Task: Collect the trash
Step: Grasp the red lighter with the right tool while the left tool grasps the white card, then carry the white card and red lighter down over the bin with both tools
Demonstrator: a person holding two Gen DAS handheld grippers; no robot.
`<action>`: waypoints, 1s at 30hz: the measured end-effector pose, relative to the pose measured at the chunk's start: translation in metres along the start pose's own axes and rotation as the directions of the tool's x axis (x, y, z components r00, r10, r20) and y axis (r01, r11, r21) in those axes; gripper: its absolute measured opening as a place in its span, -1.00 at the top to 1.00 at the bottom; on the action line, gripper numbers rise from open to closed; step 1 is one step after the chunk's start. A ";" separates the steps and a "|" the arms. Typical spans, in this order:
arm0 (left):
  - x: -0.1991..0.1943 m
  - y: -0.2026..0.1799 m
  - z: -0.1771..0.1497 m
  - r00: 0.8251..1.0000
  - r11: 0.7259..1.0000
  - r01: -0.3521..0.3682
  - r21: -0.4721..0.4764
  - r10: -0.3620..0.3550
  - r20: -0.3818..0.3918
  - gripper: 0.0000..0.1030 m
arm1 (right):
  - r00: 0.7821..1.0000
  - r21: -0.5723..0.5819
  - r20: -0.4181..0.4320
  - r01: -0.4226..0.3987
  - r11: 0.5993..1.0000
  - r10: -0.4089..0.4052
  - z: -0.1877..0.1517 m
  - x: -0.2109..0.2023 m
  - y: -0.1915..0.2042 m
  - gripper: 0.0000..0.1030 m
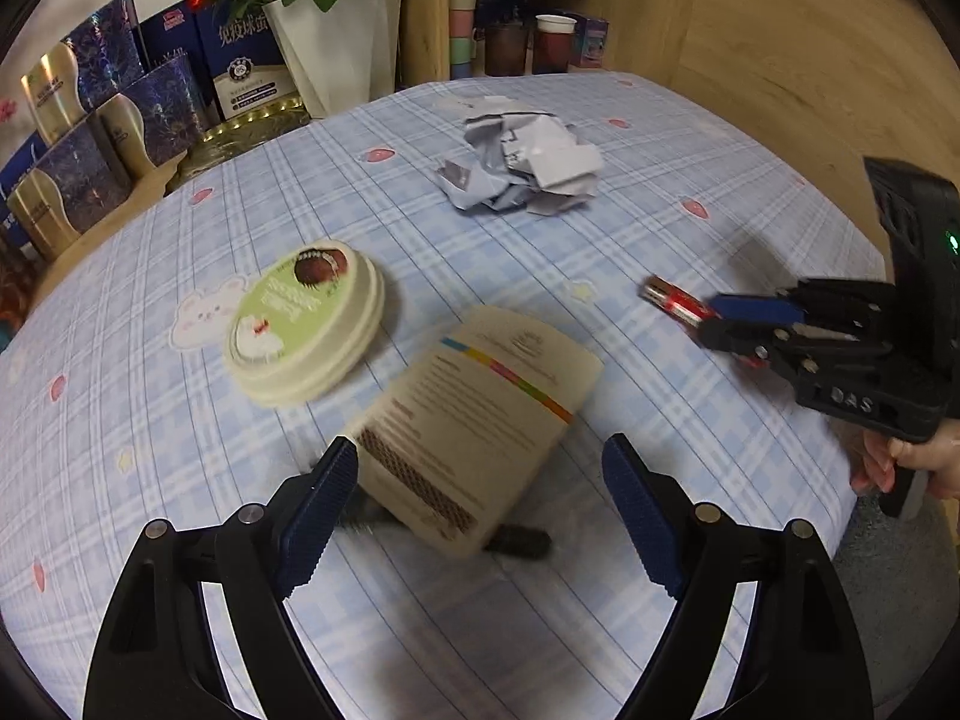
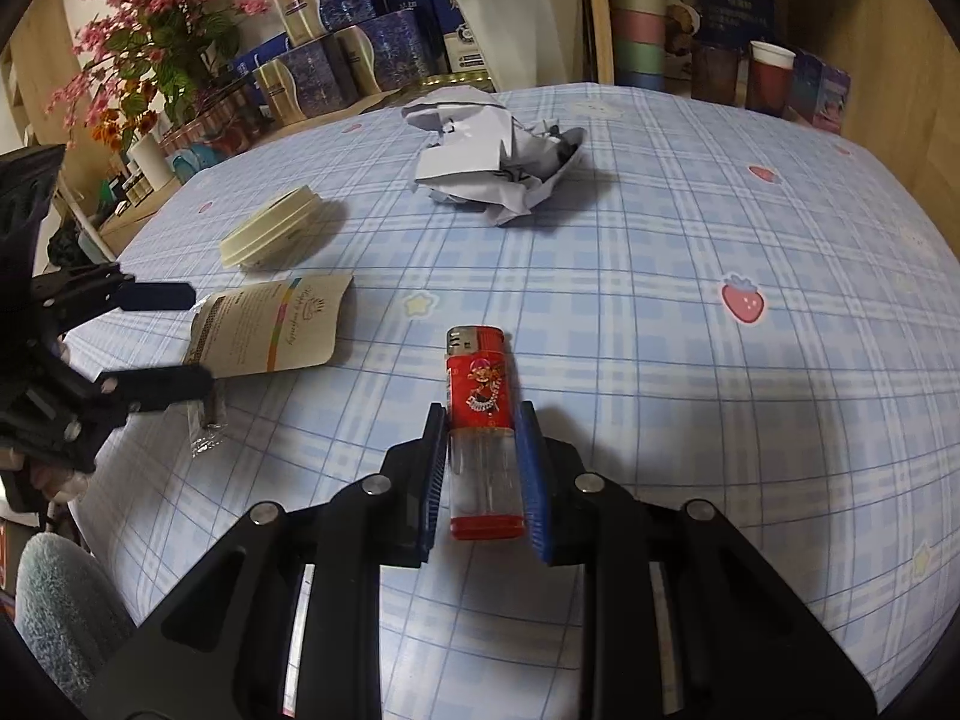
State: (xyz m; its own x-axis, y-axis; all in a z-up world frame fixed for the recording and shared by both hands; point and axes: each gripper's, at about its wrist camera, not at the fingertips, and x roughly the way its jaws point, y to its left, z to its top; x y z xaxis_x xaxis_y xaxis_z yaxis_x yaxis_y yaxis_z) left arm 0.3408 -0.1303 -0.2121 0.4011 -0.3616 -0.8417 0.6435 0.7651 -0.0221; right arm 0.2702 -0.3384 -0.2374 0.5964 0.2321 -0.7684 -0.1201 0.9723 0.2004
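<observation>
Lid [image 1: 306,324] and crumpled paper [image 1: 522,156] lie beyond card [image 1: 474,414].

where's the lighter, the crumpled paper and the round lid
lighter [image 2: 478,396]: right wrist view, red printed label
crumpled paper [image 1: 528,159]: left wrist view, middle of wad
round lid [image 1: 300,324]: left wrist view, green top face

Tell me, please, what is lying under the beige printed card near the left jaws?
A dark item in clear wrapping pokes out from under the card, its dark end visible at the near edge. The rest is covered by the card, so I cannot identify it.
</observation>
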 end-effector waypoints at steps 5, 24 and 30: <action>0.016 0.000 0.008 0.999 0.999 -0.001 0.043 0.002 -0.035 -0.58 | 1.000 0.007 0.003 -0.005 1.000 0.005 0.000 0.001 -0.002 0.49; 0.019 0.000 0.022 0.998 0.997 -0.011 0.076 0.016 -0.058 0.36 | 1.000 0.008 0.004 -0.005 1.000 0.005 0.001 0.002 -0.003 0.49; -0.007 0.010 0.021 1.000 1.000 0.006 -0.019 -0.006 -0.014 0.73 | 1.000 0.008 0.004 0.004 1.000 -0.005 0.001 0.001 -0.001 0.49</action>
State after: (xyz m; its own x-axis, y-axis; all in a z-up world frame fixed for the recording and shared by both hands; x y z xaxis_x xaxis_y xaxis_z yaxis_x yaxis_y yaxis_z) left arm 0.3583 -0.1309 -0.1950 0.3876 -0.3585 -0.8492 0.6334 0.7729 -0.0372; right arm 0.2715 -0.3392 -0.2381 0.6004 0.2275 -0.7667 -0.1108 0.9731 0.2020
